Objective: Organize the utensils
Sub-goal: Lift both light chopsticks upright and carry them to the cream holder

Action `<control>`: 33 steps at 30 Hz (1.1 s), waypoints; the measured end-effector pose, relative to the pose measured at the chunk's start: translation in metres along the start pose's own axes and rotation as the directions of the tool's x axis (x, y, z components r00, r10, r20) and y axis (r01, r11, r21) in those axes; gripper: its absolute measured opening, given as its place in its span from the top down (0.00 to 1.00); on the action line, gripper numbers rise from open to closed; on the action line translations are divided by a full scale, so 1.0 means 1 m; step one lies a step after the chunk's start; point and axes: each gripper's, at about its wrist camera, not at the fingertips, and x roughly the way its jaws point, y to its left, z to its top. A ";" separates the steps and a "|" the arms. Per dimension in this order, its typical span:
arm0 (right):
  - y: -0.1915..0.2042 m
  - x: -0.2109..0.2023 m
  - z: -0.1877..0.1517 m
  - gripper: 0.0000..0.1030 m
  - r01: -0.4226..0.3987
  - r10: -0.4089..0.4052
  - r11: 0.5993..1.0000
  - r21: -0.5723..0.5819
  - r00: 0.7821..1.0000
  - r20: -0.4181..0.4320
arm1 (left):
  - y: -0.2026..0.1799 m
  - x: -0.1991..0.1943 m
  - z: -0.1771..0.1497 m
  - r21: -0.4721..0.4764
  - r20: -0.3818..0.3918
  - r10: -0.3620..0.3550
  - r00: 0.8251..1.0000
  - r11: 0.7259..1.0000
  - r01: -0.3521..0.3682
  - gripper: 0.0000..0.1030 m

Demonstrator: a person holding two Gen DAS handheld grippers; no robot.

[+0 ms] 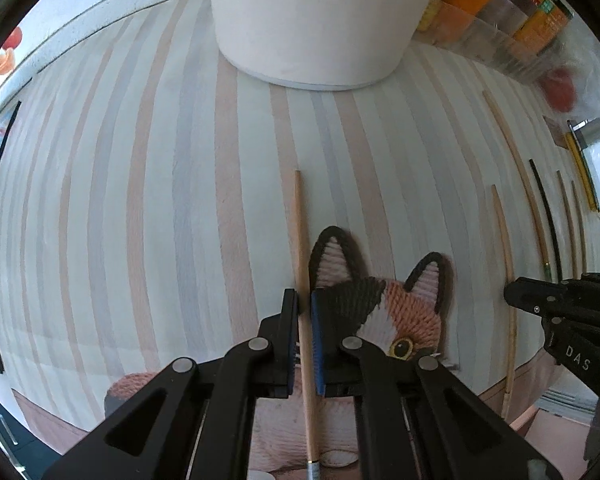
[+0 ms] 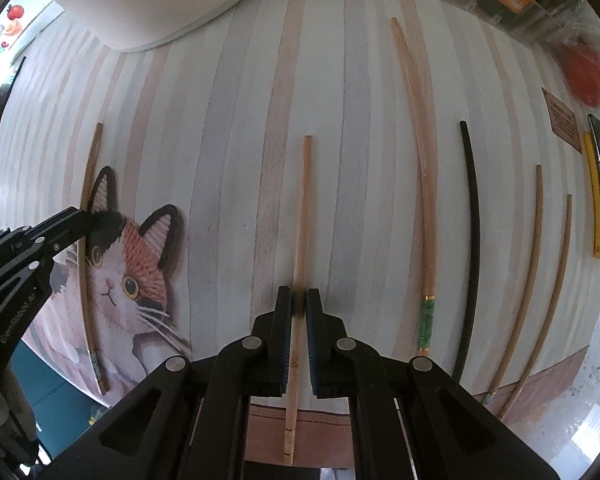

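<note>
Each tool, left (image 1: 304, 300) and right (image 2: 299, 298), pinches one light, stiff, slippery chopstick (image 1: 303, 280) (image 2: 300, 264) between its pads near the butt end, likely prone to swivelling.

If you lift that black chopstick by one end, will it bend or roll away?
The black chopstick looks like a thin rigid rod, so it probably stays stiff and feels light. It appears round and smooth, so it may roll on the striped placemat or slip between the jaws.

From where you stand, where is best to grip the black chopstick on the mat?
Grip the black chopstick near its middle, coming straight down from above, claw closing across its width. It lies flat on the striped mat, with clear space on both sides.
</note>
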 end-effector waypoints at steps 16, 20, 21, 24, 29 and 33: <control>-0.001 -0.060 -0.041 0.93 -0.188 0.179 0.982 -0.002 0.932 0.316 | -0.002 -0.097 0.002 -0.001 0.191 -0.096 0.977 0.995 0.098 0.96; -0.003 -0.081 -0.050 0.94 -0.186 0.186 0.982 -0.039 0.897 0.401 | 0.000 -0.124 0.006 -0.004 0.266 -0.106 0.958 0.994 0.111 0.96; -0.002 -0.085 -0.051 0.94 -0.184 0.186 0.982 -0.045 0.889 0.419 | 0.001 -0.128 0.006 -0.003 0.280 -0.109 0.954 0.993 0.114 0.96; -0.010 -0.103 -0.052 0.94 -0.181 0.186 0.982 -0.057 0.863 0.470 | 0.001 -0.143 0.011 0.004 0.329 -0.101 0.939 0.994 0.106 0.97; -0.011 -0.128 -0.054 0.94 -0.177 0.186 0.982 -0.069 0.825 0.534 | 0.004 -0.159 0.015 -0.005 0.388 -0.078 0.918 0.996 0.087 0.97; -0.014 -0.146 -0.047 0.94 -0.190 0.193 0.979 -0.068 0.790 0.581 | 0.009 -0.174 0.020 -0.022 0.428 -0.067 0.901 0.996 0.085 0.97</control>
